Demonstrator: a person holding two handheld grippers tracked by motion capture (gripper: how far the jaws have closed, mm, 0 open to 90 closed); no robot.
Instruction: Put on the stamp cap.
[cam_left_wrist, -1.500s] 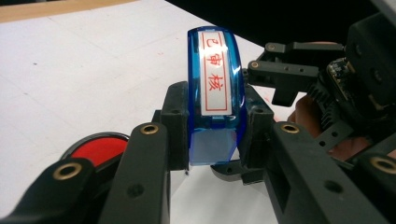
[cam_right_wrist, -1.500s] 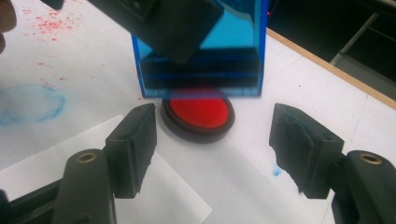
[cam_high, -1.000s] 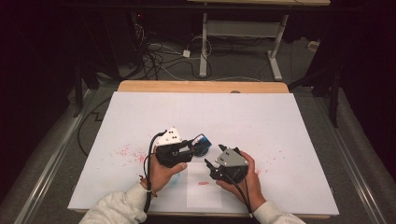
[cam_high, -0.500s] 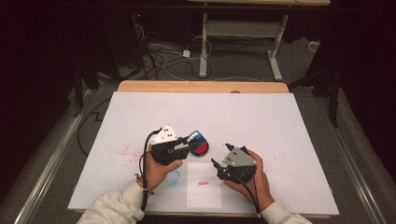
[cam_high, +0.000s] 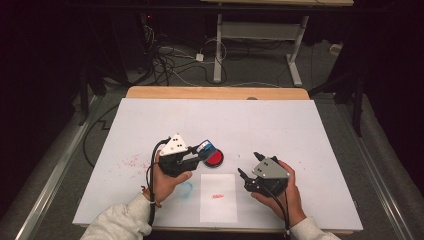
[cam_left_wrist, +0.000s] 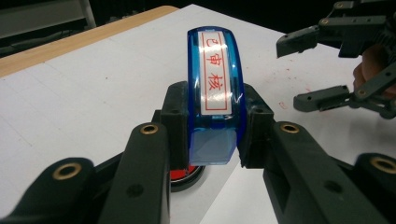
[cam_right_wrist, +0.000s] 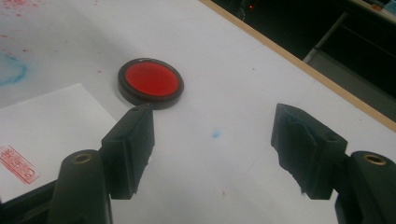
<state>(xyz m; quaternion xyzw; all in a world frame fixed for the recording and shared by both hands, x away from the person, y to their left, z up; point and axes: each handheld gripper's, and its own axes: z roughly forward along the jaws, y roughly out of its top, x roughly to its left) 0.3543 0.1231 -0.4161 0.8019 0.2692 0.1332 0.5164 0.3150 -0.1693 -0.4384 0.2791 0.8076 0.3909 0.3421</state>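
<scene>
My left gripper (cam_high: 200, 152) is shut on a blue stamp (cam_high: 205, 147). In the left gripper view the stamp (cam_left_wrist: 215, 93) stands upright between the jaws, its white label printed with red characters. Just beyond and below it sits a round red ink pad (cam_high: 214, 158) in a black case. My right gripper (cam_high: 249, 163) is off to the right of the pad, open with nothing between its jaws, which have just been opening. The right gripper view looks past those fingers (cam_right_wrist: 133, 140) at the ink pad (cam_right_wrist: 149, 81).
A white sheet of paper (cam_high: 218, 210) lies near the front edge with a red stamp print (cam_high: 217, 196) on it. Blue (cam_high: 186, 189) and red (cam_high: 131, 161) ink stains mark the white tabletop (cam_high: 225, 120). Cables and desk legs stand beyond the far wooden edge.
My right gripper has drawn back to the right, away from the left gripper and the stamp. The red ink pad has come into view. The left hand has stayed put.
</scene>
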